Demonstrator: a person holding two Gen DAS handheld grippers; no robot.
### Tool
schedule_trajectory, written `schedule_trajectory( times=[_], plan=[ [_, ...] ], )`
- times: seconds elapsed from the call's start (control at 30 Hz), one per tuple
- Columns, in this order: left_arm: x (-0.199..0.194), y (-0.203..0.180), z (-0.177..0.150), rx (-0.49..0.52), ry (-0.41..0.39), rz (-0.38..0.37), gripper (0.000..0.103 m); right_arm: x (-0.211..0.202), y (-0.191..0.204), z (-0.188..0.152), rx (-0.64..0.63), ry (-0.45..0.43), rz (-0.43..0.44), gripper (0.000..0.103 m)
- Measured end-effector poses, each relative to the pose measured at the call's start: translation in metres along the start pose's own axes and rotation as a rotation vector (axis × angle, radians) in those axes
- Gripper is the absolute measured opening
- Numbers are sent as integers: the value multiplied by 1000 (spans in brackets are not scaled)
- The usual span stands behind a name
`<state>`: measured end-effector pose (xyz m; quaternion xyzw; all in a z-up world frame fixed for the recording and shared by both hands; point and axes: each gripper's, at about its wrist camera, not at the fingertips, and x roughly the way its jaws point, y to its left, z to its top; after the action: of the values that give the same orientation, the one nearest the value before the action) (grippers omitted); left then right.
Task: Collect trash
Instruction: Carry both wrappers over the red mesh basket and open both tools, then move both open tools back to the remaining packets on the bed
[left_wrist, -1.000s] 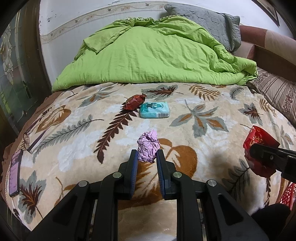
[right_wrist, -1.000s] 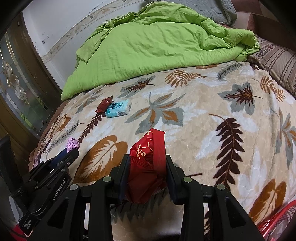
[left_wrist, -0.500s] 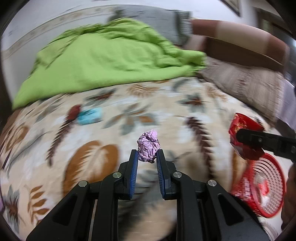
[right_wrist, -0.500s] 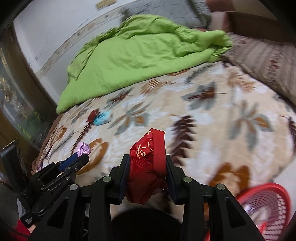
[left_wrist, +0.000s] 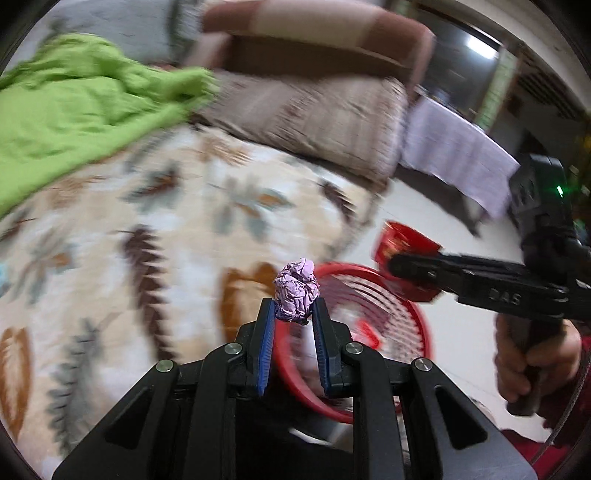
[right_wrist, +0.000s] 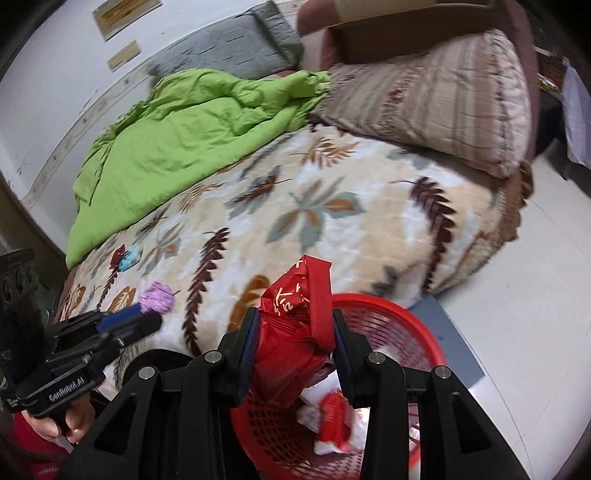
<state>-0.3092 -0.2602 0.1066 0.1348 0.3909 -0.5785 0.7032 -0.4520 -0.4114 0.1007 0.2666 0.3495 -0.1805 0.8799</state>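
My left gripper is shut on a crumpled purple paper ball, held in the air by the near rim of a red mesh basket on the floor. My right gripper is shut on a crumpled red wrapper, held above the same basket, which holds white and red trash. The left gripper with the purple ball shows at the left of the right wrist view. A dark red wrapper and a teal packet lie far back on the bed.
The bed has a leaf-patterned blanket, a green duvet and a striped pillow. The basket stands on a pale floor beside the bed's corner. A grey mat lies behind the basket.
Both grippers have swung right, off the bed toward the red basket, each still holding its trash. The basket is now under the right gripper.
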Motion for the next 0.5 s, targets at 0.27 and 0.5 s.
schedule_trajectory(
  times=[0.27, 0.5],
  plan=[
    [20, -24, -4, 42, 62, -29, 55, -3, -23, -9, 64, 14, 15, 66],
    [-4, 4, -2, -17, 1, 70, 55, 11, 2, 0, 21, 11, 65, 66]
  ],
)
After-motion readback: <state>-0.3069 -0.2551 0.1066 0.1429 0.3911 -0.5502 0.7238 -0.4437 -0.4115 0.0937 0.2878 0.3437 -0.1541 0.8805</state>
